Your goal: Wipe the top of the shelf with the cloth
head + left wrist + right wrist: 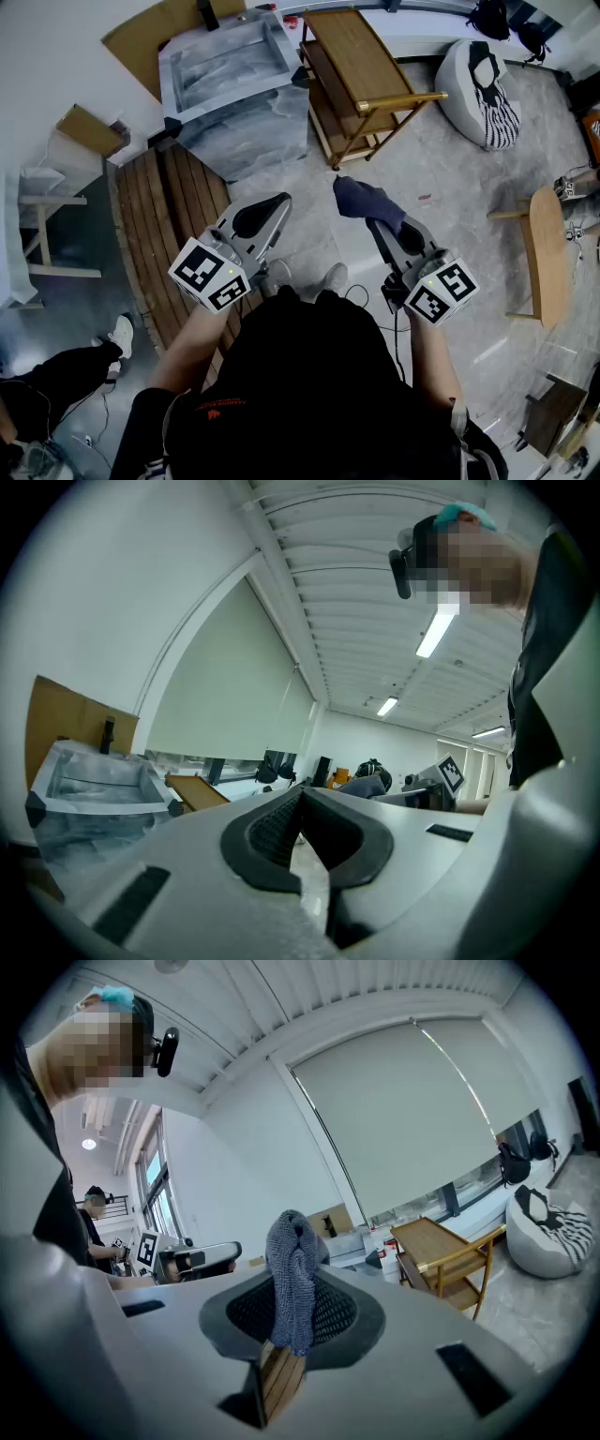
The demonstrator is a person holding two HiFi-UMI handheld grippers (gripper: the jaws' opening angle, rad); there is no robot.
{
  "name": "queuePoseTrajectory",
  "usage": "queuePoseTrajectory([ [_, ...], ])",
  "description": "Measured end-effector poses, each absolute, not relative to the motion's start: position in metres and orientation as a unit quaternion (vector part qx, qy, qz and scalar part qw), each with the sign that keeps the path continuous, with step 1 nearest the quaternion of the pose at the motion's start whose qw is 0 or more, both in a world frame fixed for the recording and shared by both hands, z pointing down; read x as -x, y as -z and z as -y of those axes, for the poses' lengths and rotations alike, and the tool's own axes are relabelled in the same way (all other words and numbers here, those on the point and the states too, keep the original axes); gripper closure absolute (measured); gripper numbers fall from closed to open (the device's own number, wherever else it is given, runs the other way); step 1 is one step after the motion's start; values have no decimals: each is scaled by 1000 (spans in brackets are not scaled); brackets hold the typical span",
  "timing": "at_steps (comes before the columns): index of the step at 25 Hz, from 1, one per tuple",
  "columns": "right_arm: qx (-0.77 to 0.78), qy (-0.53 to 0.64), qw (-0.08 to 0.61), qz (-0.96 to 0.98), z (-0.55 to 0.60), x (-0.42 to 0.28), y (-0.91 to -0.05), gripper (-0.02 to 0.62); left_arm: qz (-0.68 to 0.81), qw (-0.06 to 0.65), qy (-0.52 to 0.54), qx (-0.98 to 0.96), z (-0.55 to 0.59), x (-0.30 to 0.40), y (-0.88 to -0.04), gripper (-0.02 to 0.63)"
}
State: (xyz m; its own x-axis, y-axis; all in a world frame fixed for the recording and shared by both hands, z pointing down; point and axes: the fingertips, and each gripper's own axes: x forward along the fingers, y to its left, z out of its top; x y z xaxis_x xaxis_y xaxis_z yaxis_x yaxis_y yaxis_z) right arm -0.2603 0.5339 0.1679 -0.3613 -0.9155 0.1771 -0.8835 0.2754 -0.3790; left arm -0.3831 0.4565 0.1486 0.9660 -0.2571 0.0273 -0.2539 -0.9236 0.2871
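dark blue-grey knitted cloth [367, 201] sat clamped in the right gripper [373, 221], whose jaws were closed on a fold of it. in the right gripper view we saw the cloth [292, 1274] bunched above the dark pads [337, 1312], with only a narrow strip caught between them. the left gripper [280, 200] carried nothing, its jaws drawn together tip to tip. both were held low in front of the person, well apart from the two-tier light wooden shelf [349, 58], which stood ahead beside a grey marbled tub [230, 66].

we judged the thin pinch to be the main risk. rubbing along the top board could drag the cloth out of the jaws, or the loose bunch could fold under so that hard jaws scraped the wood. the raised side rail [412, 98] looked likely to snag the cloth at the edge. the shelf seemed light, and with the left gripper not bracing it, a firm push might shove it across the smooth pale floor [441, 178].

we could read no brand or label anywhere. the only marks were black-and-white square patterns on the gripper cubes [208, 275], and a small red print on the person's black top [309, 375], too small to read.
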Motion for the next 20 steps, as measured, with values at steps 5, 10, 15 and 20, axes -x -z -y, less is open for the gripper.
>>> queuePoseTrajectory([
  [5,561,212,42,-799,-533,259,-170,545,131,148,2,-980,-457,380,-153,589],
  [10,562,221,64,-795,-539,245,-170,540,133,147,-6,-980,-463,372,-156,589],
  [15,562,222,66,-794,-550,222,-174,540,145,148,-11,-978,-469,358,-158,589],
  [20,554,219,70,-800,-558,195,-175,540,149,144,-13,-978,-480,331,-159,589],
])
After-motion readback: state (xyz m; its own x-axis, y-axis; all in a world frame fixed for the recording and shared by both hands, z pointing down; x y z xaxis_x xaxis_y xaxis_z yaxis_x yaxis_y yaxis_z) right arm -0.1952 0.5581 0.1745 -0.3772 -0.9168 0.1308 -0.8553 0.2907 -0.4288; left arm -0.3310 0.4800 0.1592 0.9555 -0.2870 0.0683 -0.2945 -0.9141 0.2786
